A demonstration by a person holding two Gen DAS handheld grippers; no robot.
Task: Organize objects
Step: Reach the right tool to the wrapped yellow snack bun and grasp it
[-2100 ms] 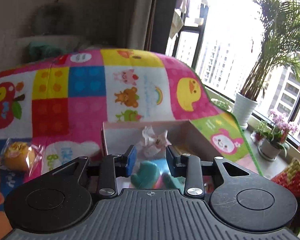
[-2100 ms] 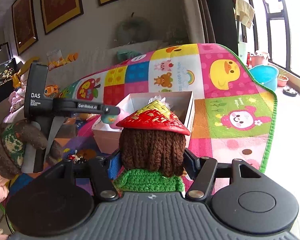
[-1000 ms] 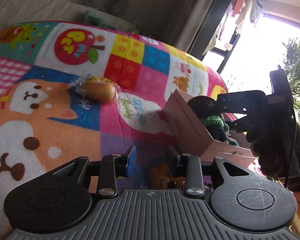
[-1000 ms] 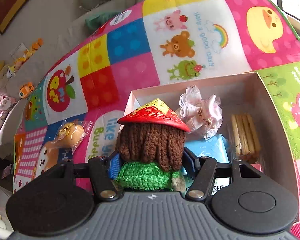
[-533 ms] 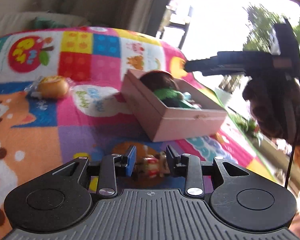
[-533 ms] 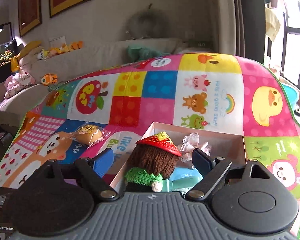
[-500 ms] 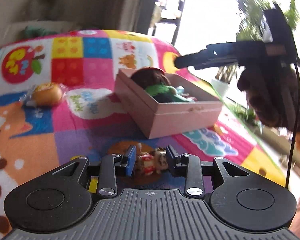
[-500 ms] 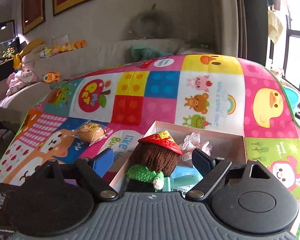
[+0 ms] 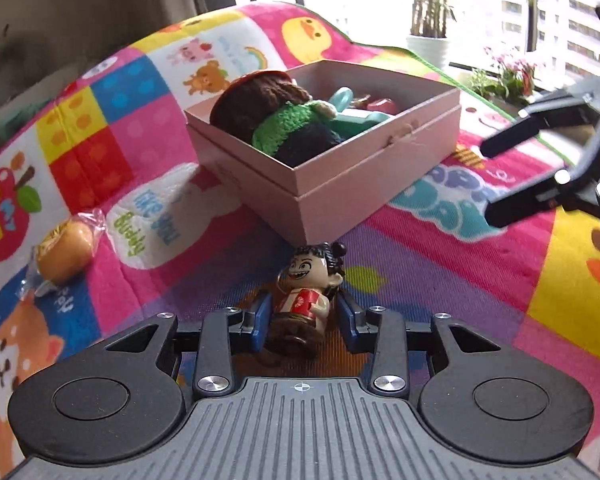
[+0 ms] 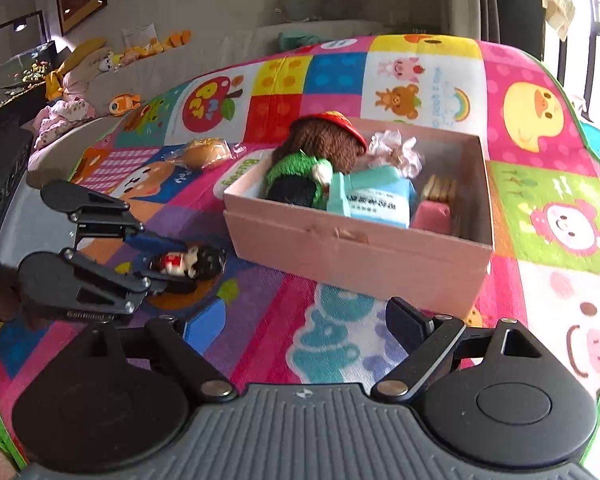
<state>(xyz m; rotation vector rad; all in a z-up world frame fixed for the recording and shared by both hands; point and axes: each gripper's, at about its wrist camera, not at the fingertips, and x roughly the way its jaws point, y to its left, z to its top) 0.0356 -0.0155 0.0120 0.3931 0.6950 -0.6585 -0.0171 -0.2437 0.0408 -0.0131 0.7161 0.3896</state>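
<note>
A small figurine [image 9: 306,300] with black hair and a red top lies on the colourful play mat [image 9: 440,264]. My left gripper [image 9: 304,320] straddles it. Its jaws are opening, the blue pads [image 9: 260,320] close beside the body without pressing it. From the right wrist view, the left gripper [image 10: 176,264] sits low at the left around the figurine [image 10: 192,262]. The pink box [image 10: 352,256] holds a knitted doll [image 10: 316,156] with a red hat, lying tilted. My right gripper [image 10: 300,324] hangs in front of the box, jaws opening wide, nothing between them.
A wrapped bun [image 9: 64,248] lies on the mat left of the box [image 9: 380,176]. Inside the box are also a blue pack [image 10: 376,196], a white frilly item [image 10: 396,148] and biscuits [image 10: 440,190]. Potted plants [image 9: 428,44] stand by the window; plush toys [image 10: 100,60] sit behind.
My right gripper let go of the knitted doll in the box, opened wide and drew back. My left gripper rolled and came down around the figurine on the mat.
</note>
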